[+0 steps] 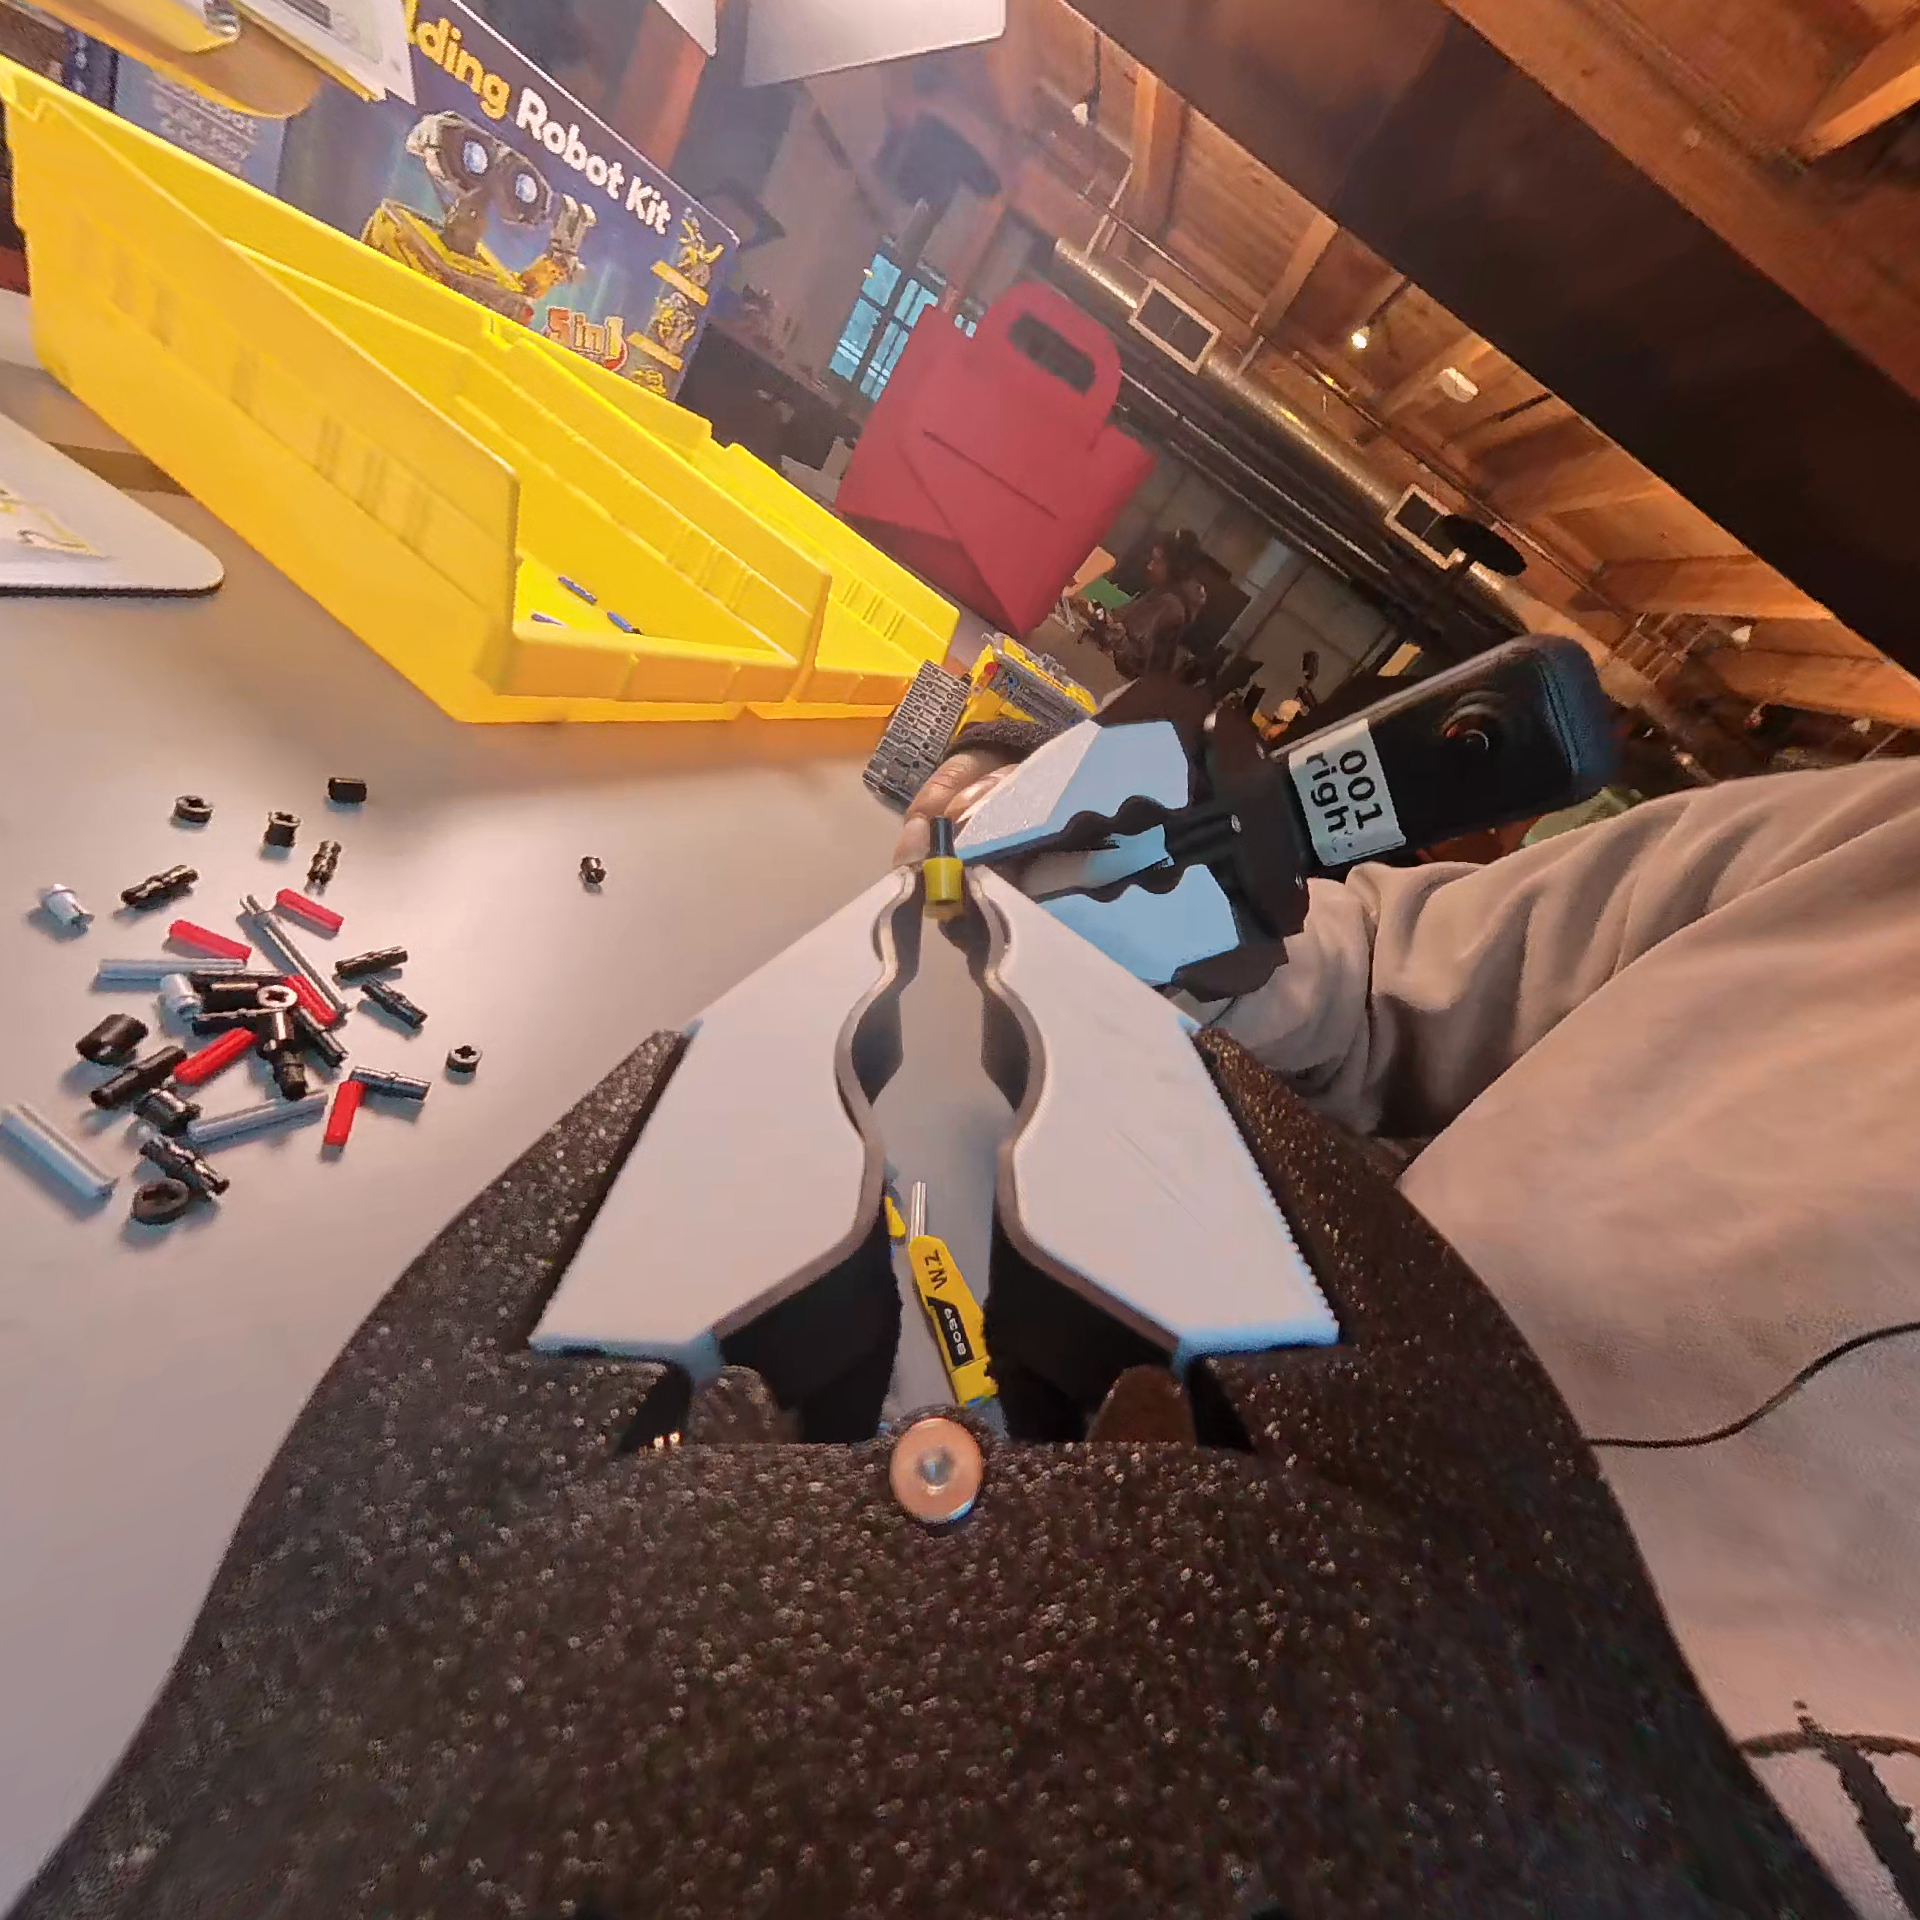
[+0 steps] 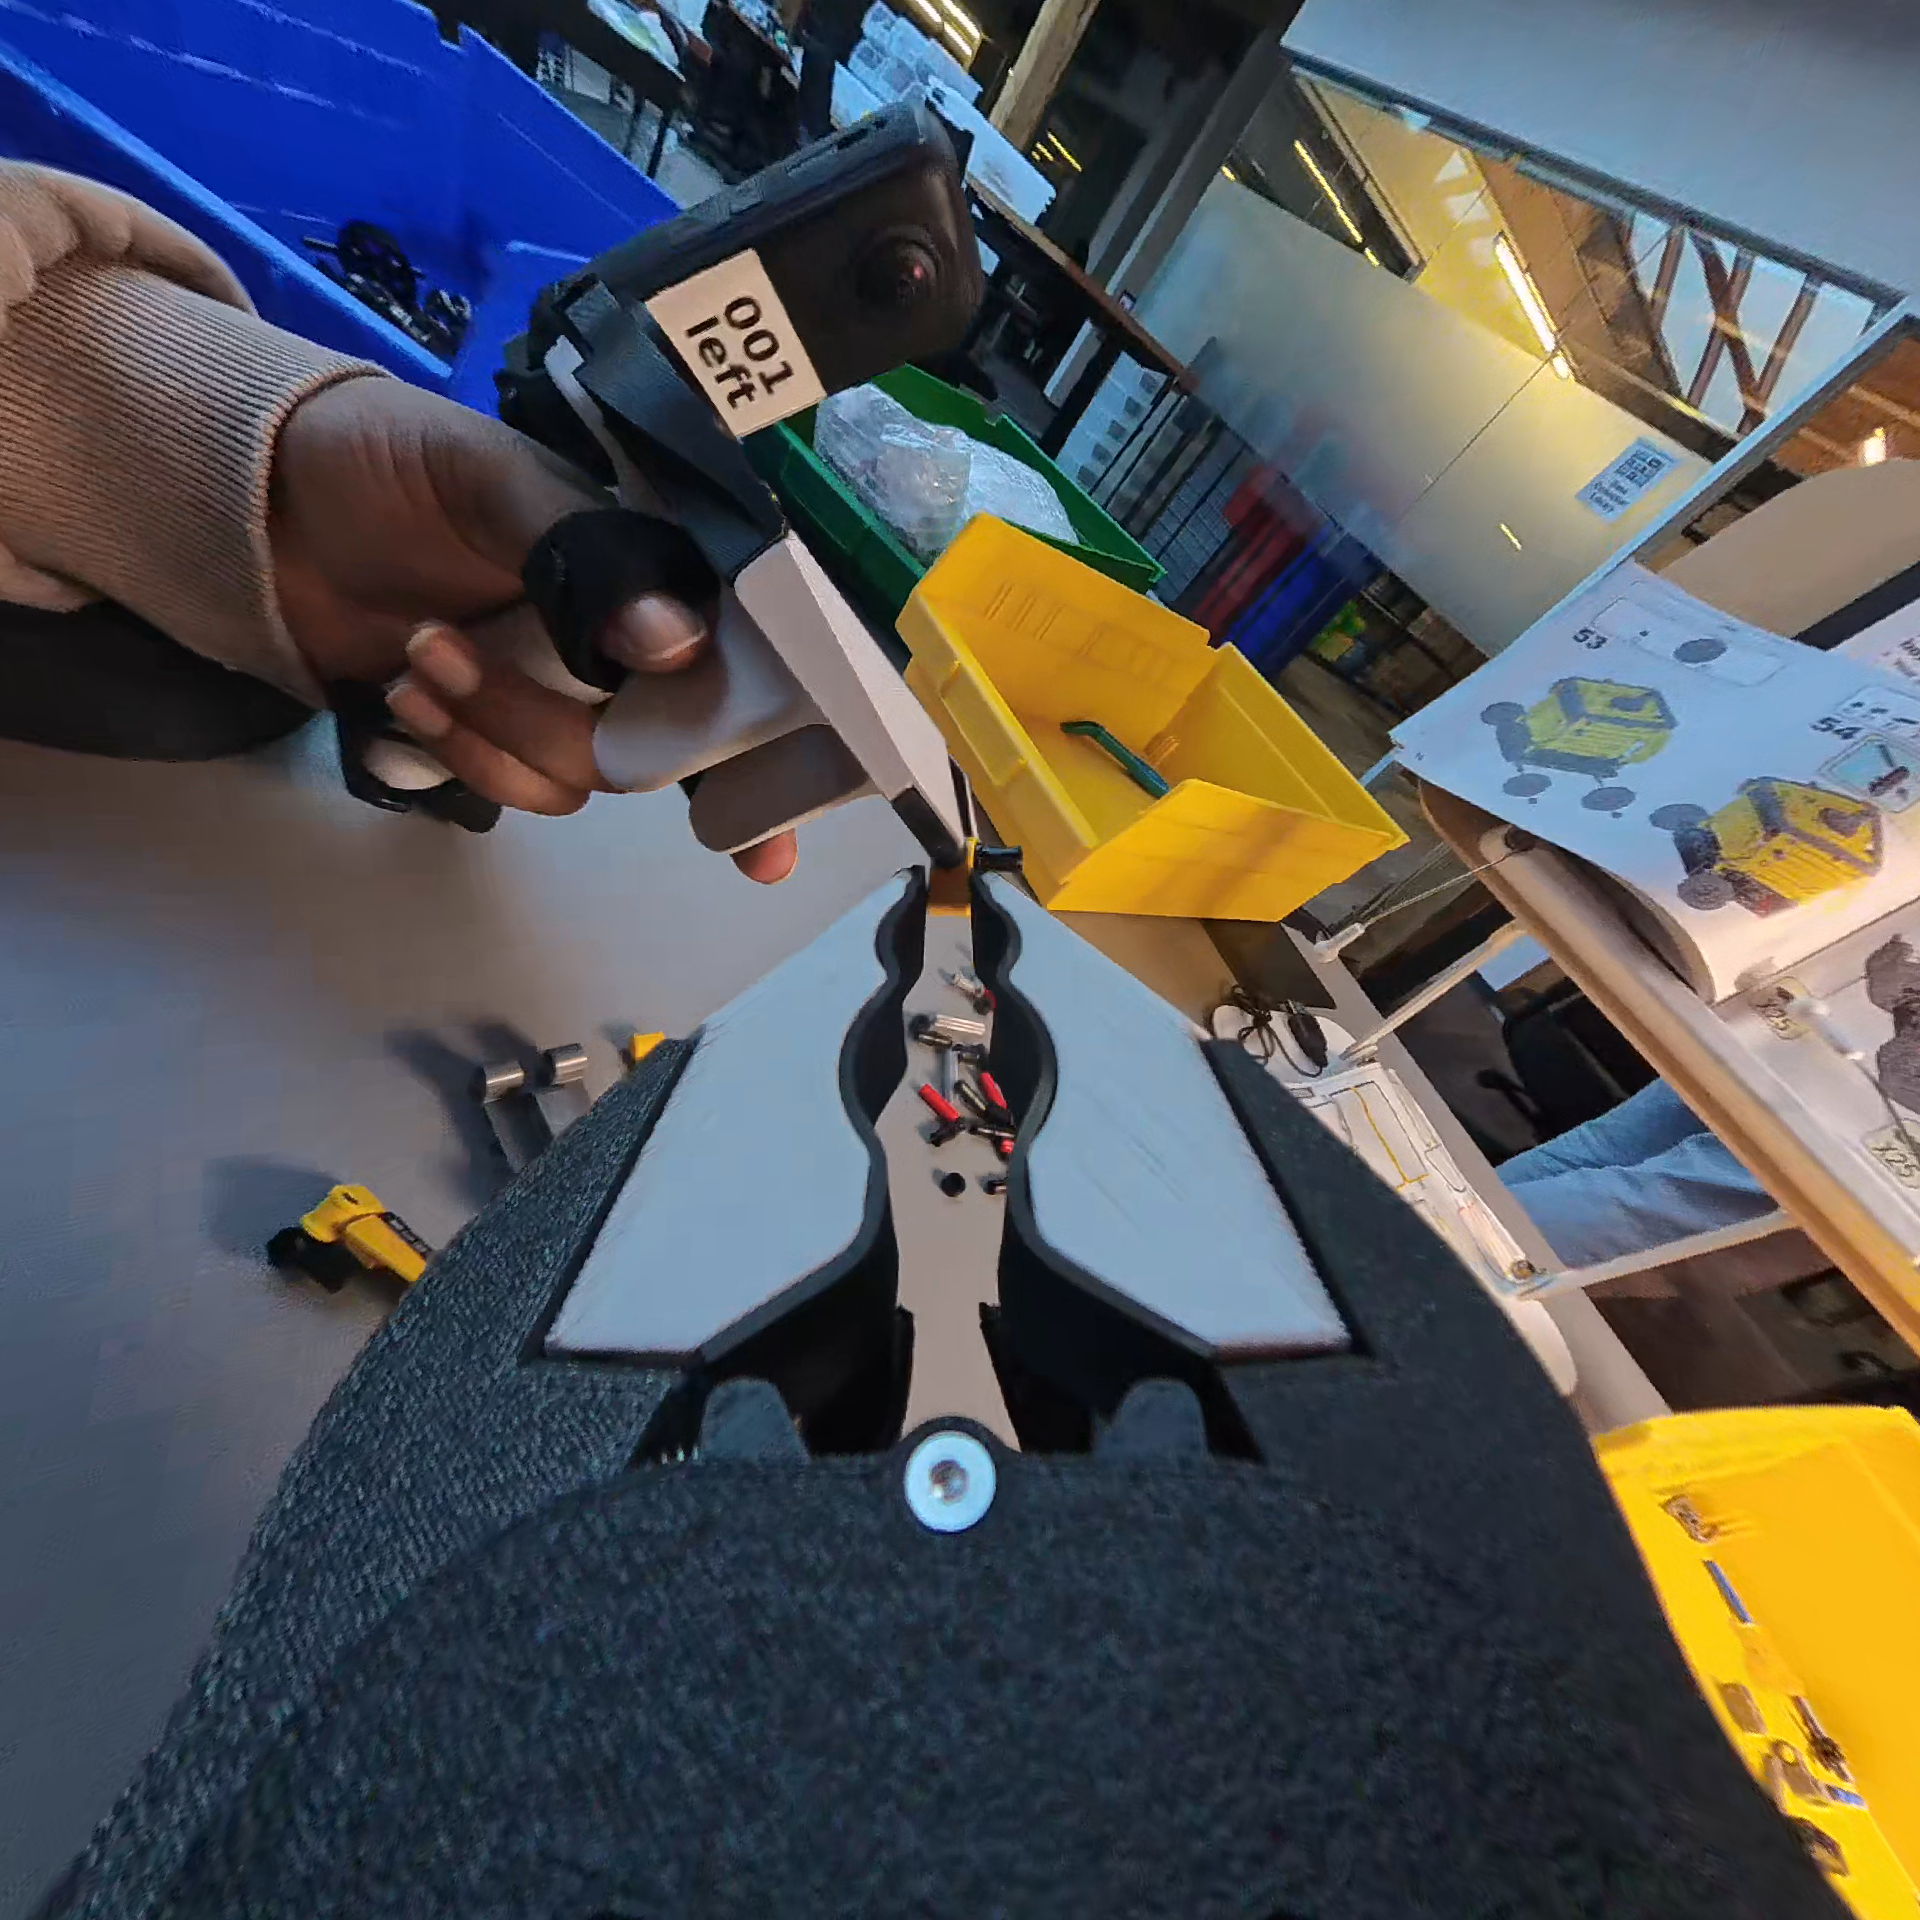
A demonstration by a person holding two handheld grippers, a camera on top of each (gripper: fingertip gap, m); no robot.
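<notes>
Yellow peg piece (image 1: 941, 881) is pinched by both the left hand-held gripper (image 1: 943, 906) and right hand-held gripper (image 2: 951, 891) above the counter (image 1: 312, 1351), near scattered pins (image 1: 239, 1029).

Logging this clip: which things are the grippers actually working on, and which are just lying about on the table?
In hand:
- left gripper, shut on the small yellow piece
- right gripper, shut on the same piece, black pin sticking out

Lying about:
- pile of loose pins
- yellow bins
- kit box
- red bag
- instruction booklet
- yellow part
</notes>
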